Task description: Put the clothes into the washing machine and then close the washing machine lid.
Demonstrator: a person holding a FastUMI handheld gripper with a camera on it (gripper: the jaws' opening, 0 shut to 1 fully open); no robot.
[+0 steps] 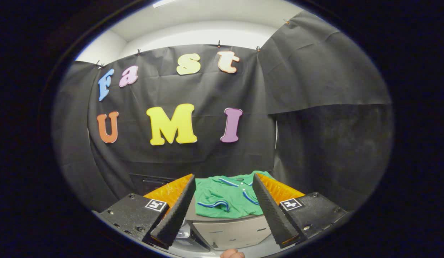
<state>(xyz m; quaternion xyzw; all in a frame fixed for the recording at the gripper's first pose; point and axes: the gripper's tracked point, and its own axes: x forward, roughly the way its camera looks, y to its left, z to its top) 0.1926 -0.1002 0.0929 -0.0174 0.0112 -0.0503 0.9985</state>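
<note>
A green polo shirt (pixel 225 197) with blue and white stripes lies crumpled on a pale flat top (pixel 222 217), just ahead of my fingers and seen in the gap between them. The pale box under it (pixel 236 233) looks like the washing machine's body; its lid is not clear from here. My gripper (pixel 224 181) is open, held above and short of the shirt, with nothing between the fingers.
Black cloth walls close off the back and the right side. A dark panel (pixel 150 181) sits behind the left finger. A bit of a person's hand (pixel 232 254) shows below the fingers.
</note>
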